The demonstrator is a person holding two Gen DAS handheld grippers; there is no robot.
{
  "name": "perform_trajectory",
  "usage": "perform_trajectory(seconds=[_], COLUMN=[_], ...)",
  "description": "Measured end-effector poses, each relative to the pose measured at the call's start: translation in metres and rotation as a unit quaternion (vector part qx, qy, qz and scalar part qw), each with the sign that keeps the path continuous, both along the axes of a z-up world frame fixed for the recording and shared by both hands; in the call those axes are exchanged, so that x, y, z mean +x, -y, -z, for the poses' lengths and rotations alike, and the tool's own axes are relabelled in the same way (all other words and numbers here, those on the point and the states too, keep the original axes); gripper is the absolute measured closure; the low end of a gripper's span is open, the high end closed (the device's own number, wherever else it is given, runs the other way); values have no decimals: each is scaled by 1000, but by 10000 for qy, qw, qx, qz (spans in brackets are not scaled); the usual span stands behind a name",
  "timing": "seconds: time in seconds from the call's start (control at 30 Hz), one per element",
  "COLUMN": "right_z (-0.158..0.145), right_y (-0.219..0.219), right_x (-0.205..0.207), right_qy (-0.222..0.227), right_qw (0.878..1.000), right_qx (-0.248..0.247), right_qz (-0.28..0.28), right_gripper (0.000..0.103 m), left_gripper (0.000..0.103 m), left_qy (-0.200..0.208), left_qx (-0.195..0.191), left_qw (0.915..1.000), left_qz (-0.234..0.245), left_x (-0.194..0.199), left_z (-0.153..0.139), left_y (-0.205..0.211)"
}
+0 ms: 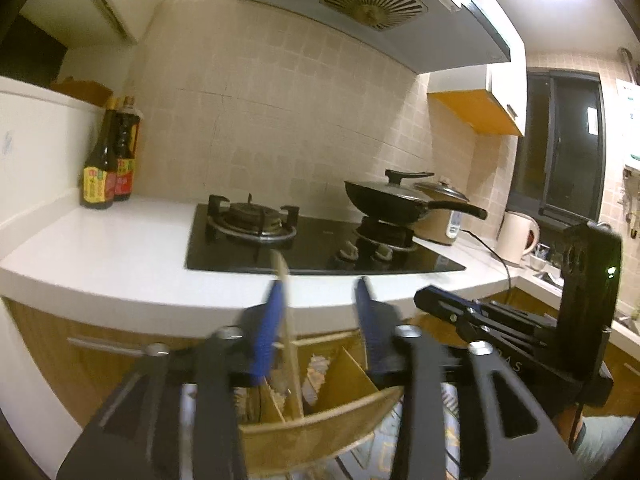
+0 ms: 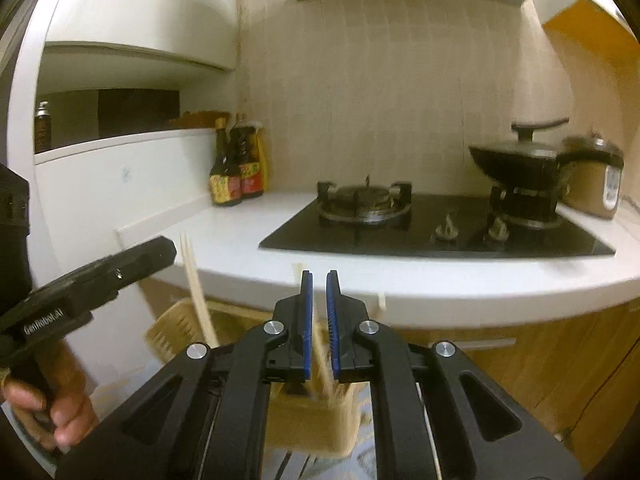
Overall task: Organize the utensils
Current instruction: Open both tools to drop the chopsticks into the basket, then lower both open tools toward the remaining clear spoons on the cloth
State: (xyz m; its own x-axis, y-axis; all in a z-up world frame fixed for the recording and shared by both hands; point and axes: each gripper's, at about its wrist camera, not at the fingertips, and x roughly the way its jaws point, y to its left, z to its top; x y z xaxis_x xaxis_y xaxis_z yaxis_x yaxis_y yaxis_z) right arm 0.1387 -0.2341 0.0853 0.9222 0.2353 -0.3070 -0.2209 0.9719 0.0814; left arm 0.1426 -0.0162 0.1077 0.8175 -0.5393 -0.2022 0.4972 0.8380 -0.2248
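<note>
In the left wrist view my left gripper [image 1: 320,284] stands open above a wooden divided utensil holder [image 1: 340,416]. A wooden chopstick [image 1: 286,312] stands up out of the holder, leaning against the left blue finger pad [image 1: 272,320]. In the right wrist view my right gripper [image 2: 319,280] has its jaws nearly closed around thin wooden chopsticks [image 2: 320,356] that rise from a tan holder [image 2: 312,420]; whether the pads press them is unclear through blur. More chopsticks [image 2: 198,292] stand at the left beside the left gripper's body [image 2: 80,292].
A white counter [image 1: 120,248] carries a black gas hob [image 1: 320,240], a wok [image 1: 400,200], a rice cooker [image 1: 444,216], a kettle [image 1: 518,236] and two sauce bottles [image 1: 108,160]. A woven basket [image 2: 176,332] sits low at the left. Wooden cabinet fronts [image 2: 520,360] stand below.
</note>
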Motion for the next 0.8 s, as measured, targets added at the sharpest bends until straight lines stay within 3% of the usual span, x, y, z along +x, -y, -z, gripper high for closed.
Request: perform_trajectory(seconds=[0.3, 0.4, 0.6, 0.73, 0.8], right_z=[19, 26, 43, 58, 63], right_y=[25, 29, 29, 27, 25], right_x=[-38, -49, -65, -71, -74], right_qy=[-939, -1217, -1673, -2015, -2137], right_qw=[9933, 9899, 9844, 9782, 9756], right_qx=[480, 534, 341, 194, 97], right_qz=[-470, -496, -433, -474, -487], right_gripper=[89, 81, 70, 57, 57], left_gripper=[47, 45, 45, 45, 45], left_qy=[-579, -781, -1292, -1460, -1708], left_qx=[-76, -44, 347, 393, 410], left_qw=[9976, 9960, 9899, 9877, 9837], left_qz=[383, 433, 463, 395, 375], left_x=[-33, -41, -51, -52, -47], left_z=[10, 15, 33, 47, 58], left_y=[-18, -20, -12, -10, -8])
